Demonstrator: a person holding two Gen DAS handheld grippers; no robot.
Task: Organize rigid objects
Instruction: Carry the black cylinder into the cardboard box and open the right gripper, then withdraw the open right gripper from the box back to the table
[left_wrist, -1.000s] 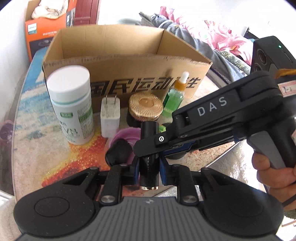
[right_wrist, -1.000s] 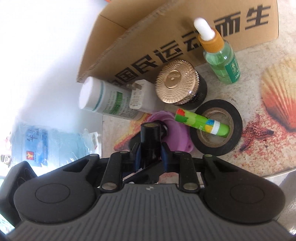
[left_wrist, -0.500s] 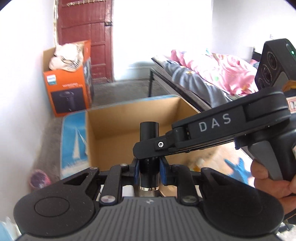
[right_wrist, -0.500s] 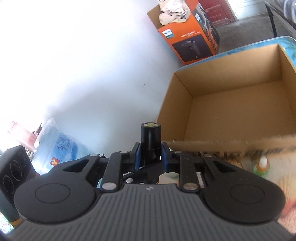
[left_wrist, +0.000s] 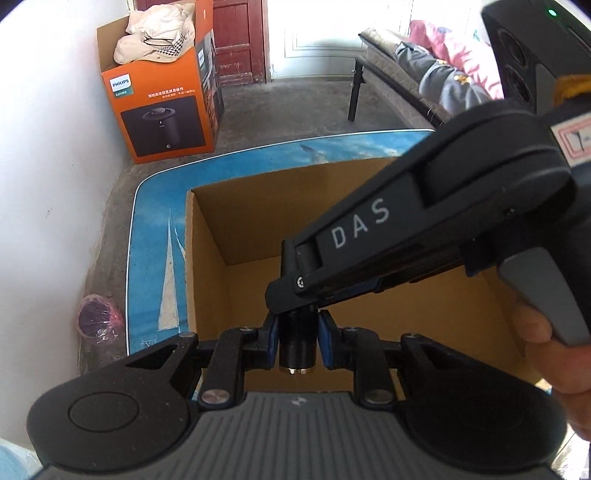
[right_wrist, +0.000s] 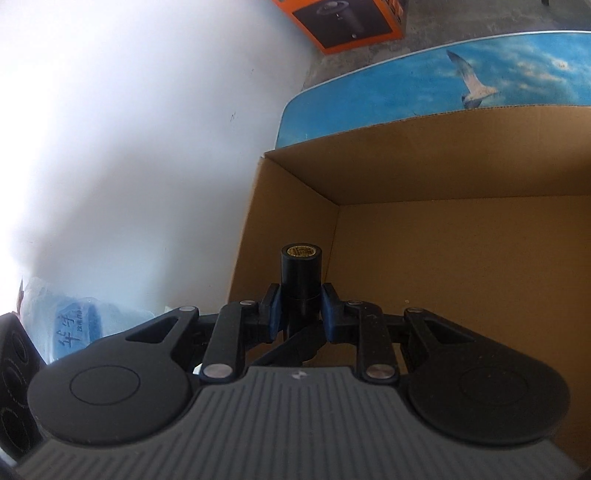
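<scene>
- Your left tool (left_wrist: 297, 341) has its blue pads pressed against both sides of a short black cylinder with a metal-rimmed end (left_wrist: 297, 343), holding it over the open brown cardboard box (left_wrist: 207, 258).
- Your right tool (right_wrist: 301, 308) is likewise closed on that cylinder (right_wrist: 301, 275), so both tools grip the same piece.
- Only the right wrist view shows the cylinder's far end, with a gold-coloured face; in the left view the right tool (left_wrist: 291, 295) crosses over it and hides its upper part.
- Only the left view shows your right hand (left_wrist: 546, 350) on the grey trigger.
- The box stands on a table with a blue sky and sailboat print (left_wrist: 155, 236); its floor is partly hidden behind the tools.
- Further off, the left view shows an orange carton holding pale cloth (left_wrist: 162, 103), a dark red door (left_wrist: 240, 40) and a bed with pink and grey bedding (left_wrist: 443, 70).
- In the right view the carton is cut off at the top edge, and a blue-printed plastic bag (right_wrist: 77, 325) at lower left is hard to make out.
</scene>
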